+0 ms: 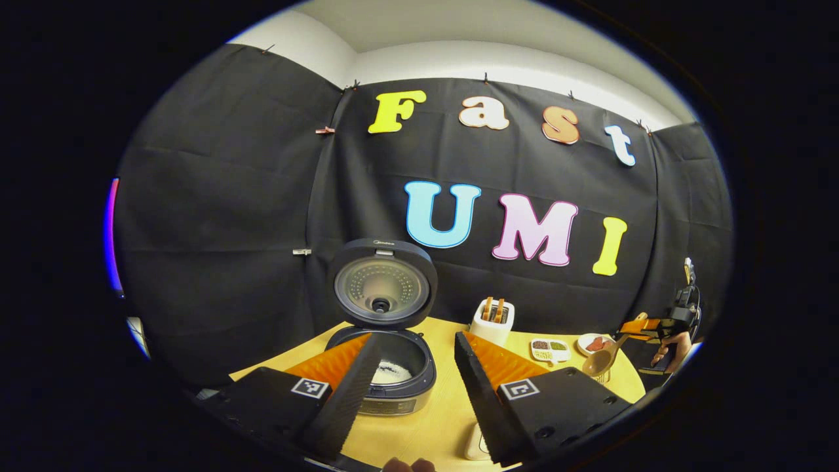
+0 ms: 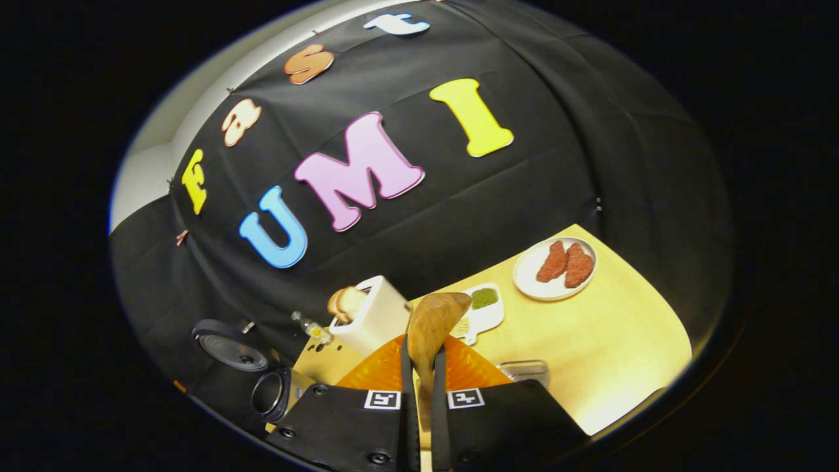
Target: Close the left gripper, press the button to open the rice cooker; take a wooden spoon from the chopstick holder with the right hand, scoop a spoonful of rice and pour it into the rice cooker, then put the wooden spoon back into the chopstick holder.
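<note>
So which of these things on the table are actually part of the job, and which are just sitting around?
Part of the job:
- rice cooker, lid up, rice inside
- wooden spoon, clamped in the right gripper
- left gripper, open

Just lying about:
- toaster with bread
- plate of meat
- divided dish

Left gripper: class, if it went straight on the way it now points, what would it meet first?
Probably the bare table between the open rice cooker and the toaster; the left gripper has its fingers apart, and depth is unclear.
</note>
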`<action>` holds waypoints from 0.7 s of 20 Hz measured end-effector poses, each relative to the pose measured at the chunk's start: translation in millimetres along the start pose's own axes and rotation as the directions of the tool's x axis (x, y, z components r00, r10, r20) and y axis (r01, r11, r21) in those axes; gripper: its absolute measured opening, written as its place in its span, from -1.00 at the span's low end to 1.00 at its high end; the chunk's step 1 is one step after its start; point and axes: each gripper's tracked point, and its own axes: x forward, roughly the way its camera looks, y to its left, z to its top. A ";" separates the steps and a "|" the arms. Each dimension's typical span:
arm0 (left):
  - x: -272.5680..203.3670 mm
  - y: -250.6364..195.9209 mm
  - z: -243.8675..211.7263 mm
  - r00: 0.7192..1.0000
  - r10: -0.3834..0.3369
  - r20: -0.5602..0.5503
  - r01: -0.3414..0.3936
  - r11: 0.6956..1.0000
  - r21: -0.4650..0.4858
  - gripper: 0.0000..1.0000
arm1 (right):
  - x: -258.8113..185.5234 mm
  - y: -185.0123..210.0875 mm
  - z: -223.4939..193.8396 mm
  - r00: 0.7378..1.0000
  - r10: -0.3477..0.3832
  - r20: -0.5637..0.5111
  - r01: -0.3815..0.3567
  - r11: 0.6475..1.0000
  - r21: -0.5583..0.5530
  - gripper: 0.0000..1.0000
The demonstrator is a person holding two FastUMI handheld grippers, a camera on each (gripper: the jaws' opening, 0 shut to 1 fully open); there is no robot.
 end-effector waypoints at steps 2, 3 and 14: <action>3.7 -7.2 4.4 1.000 0.012 -0.005 -0.011 1.000 0.023 0.60 | 5.8 -31.5 -6.4 0.998 -0.055 -0.019 0.054 0.998 -0.040 -0.77; 8.0 -7.4 9.3 1.000 0.020 -0.003 -0.020 0.999 0.031 0.60 | 7.1 -39.3 -6.0 0.998 -0.066 -0.006 0.065 0.995 -0.081 -0.78; 97.6 1.2 78.1 0.995 0.049 0.087 -0.054 0.997 0.056 0.60 | 33.7 -43.3 -52.3 0.993 -0.116 -0.018 0.102 0.931 -0.350 -0.65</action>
